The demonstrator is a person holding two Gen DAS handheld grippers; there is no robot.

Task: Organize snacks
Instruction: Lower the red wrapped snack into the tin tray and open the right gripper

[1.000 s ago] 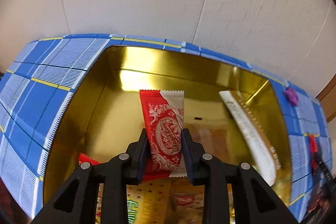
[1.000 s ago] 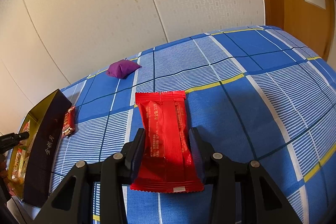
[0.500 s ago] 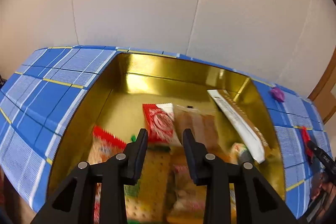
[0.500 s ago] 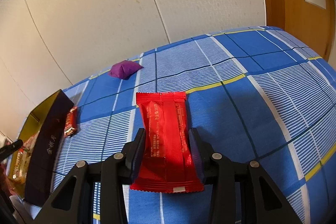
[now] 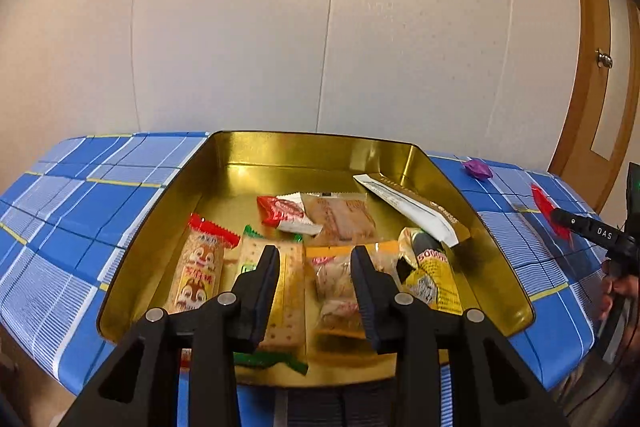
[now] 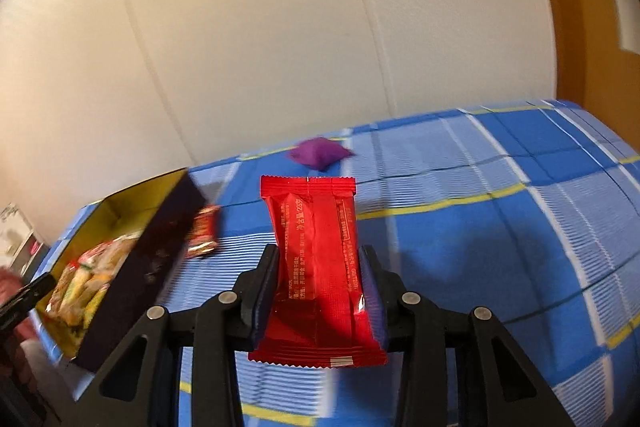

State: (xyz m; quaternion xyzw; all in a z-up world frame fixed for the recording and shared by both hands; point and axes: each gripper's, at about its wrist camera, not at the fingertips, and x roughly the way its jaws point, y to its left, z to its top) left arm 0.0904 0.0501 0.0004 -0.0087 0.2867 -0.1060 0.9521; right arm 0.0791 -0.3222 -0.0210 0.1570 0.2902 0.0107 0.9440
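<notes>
Red packet: the flat red foil snack packet point(image 6: 320, 251) is pinched in the right gripper point(image 6: 319, 277), above the cloth.
Left gripper point(image 5: 314, 281): jaws apart, holding nothing, over the gold rectangular tin point(image 5: 444, 183) (full of wrapped snacks).
Surface: blue checked tablecloth point(image 6: 500, 239).
Room: pale panelled wall point(image 5: 320, 27).
Nearby: purple candy point(image 6: 320, 153).

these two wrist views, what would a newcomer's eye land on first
The gold tin on the blue plaid cloth, crowded with snack packets, fills the left wrist view behind the empty, open left gripper. In the right wrist view, the right gripper clamps a bright red packet above the cloth.

Plaid tablecloth point(image 5: 100, 195), paneled wall point(image 5: 320, 27), wooden door point(image 5: 600, 87)
</notes>
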